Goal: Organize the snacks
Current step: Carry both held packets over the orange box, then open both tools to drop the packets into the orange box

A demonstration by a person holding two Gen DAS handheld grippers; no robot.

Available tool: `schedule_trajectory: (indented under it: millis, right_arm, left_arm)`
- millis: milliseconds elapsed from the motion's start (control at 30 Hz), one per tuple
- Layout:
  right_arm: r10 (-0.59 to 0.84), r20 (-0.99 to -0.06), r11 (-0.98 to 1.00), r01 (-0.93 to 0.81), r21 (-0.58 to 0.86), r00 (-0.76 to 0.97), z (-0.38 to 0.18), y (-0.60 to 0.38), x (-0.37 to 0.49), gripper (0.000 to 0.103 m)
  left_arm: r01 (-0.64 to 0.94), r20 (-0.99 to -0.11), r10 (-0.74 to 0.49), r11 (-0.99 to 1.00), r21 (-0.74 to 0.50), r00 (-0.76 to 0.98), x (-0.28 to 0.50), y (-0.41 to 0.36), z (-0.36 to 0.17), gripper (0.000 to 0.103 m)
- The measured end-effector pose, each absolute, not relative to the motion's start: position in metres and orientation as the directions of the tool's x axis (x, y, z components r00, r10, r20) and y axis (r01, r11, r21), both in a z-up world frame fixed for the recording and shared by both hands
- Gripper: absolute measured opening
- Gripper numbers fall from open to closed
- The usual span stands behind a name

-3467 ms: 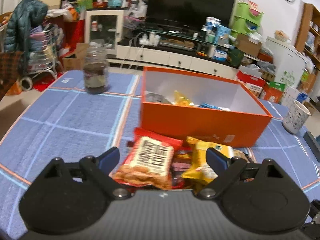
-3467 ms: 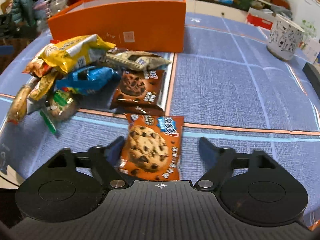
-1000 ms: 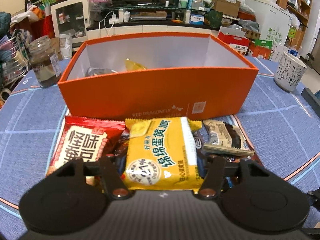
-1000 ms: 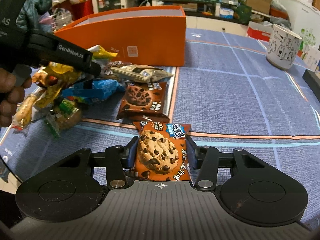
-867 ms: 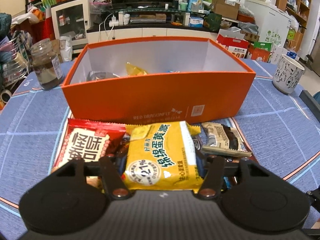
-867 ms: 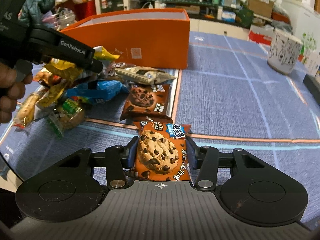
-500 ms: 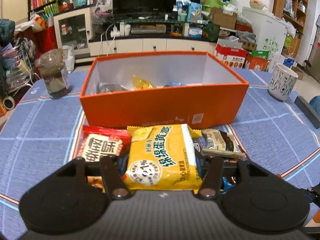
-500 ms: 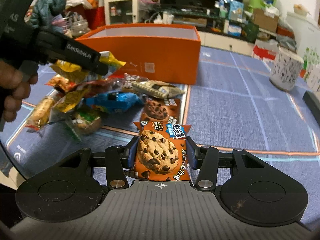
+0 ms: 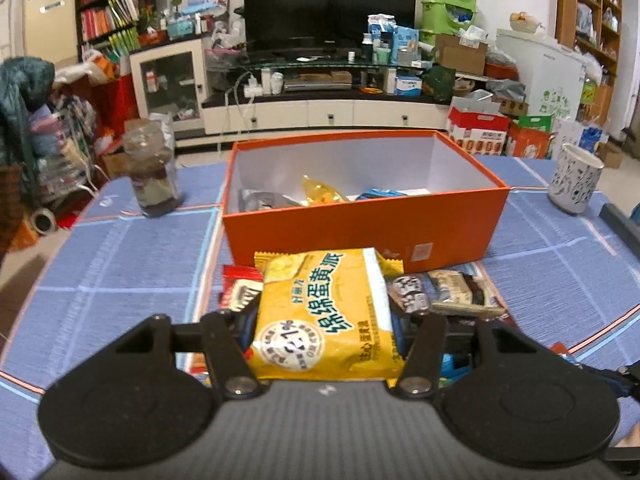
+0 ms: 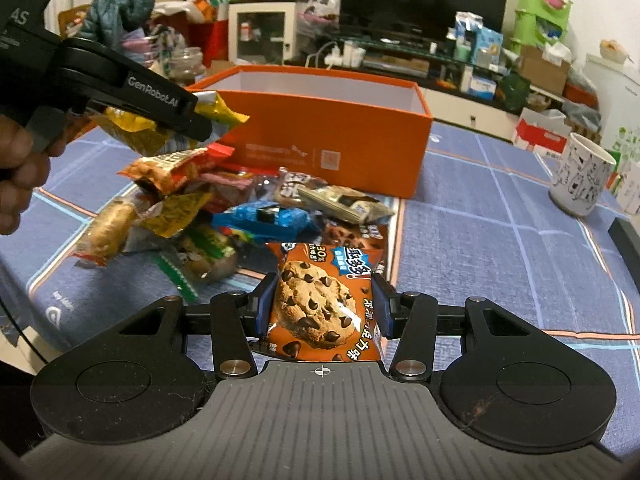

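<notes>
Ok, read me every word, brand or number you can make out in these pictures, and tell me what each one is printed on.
"GenRobot.AI": side of the left gripper, seen from the right wrist.
"AS": left gripper's body, cut off at the frame edge.
"绵绵蛋黄派" and "21%": yellow snack pack in the left jaws.
"30%": cookie packet in the right gripper; its other characters are unclear.
Orange box print and the table's snack wrappers: too blurred.

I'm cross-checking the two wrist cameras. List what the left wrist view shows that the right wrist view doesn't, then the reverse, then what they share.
Only the left wrist view shows the inside of the orange box, with a few packets already in it, and the left gripper's grip on the yellow snack pack up close.

Only the right wrist view shows the right gripper clamping the cookie packet.

Both show the box, the snack pile, the patterned mug and the jar.
</notes>
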State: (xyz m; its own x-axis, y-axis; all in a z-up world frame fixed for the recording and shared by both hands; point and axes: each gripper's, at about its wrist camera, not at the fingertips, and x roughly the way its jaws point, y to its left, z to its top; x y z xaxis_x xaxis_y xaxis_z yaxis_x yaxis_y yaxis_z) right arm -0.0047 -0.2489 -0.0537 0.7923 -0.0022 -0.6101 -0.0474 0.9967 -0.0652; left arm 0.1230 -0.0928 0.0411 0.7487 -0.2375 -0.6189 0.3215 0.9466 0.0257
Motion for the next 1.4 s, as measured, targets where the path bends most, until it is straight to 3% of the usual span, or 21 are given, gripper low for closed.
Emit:
schedule_trajectory:
  millis: [300,600,833,1033,1200,1233,1333,1400]
  right_arm:
    - [-0.016,-0.597,0.995,-0.048,-0.091,0.802,-0.047,-0.239,-0.006,0.035]
    - [0.011,-0.544,0.996,-0.055,-0.066,0.839,-0.013,-0.234,0.014,0.035]
    - [0.005,-0.467,1.000,-0.014,-0.016,0.885,0.038,-0.262,0.100,0.035]
    - [-0.044,-0.513,0.999,0.049,-0.003,0.857,0.038,-0.288,0.200,0.035]
    - [-0.094,-0.558,0.995,0.102,-0.017,0.825,0.028,-0.303,0.244,0.037]
    - [-0.076,-0.540,0.995,0.096,0.008,0.838,0.032,-0.306,0.235,0.040]
    - [-0.061,-0.475,0.995,0.091,0.040,0.878,0.040,-0.313,0.189,0.059]
    - [-0.069,-0.454,0.994,0.099,0.043,0.888,0.034,-0.316,0.146,0.060]
  left_arm:
    - [0.288,-0.599,-0.216,0.957,0.026,0.771,0.115,-0.079,0.047,0.055]
    - [0.227,-0.554,-0.226,0.971,-0.068,0.801,0.126,-0.047,0.066,0.055]
    - [0.243,-0.534,-0.257,0.965,-0.097,0.806,0.176,-0.064,0.088,0.054]
    - [0.255,-0.573,-0.269,0.961,-0.108,0.774,0.250,-0.108,0.087,0.054]
    - [0.288,-0.619,-0.282,0.953,-0.093,0.733,0.276,-0.119,0.073,0.068]
    - [0.297,-0.592,-0.297,0.950,-0.100,0.750,0.266,-0.111,0.078,0.078]
    - [0.297,-0.537,-0.298,0.950,-0.090,0.789,0.232,-0.085,0.086,0.089]
    - [0.264,-0.519,-0.270,0.961,-0.086,0.811,0.206,-0.061,0.086,0.089]
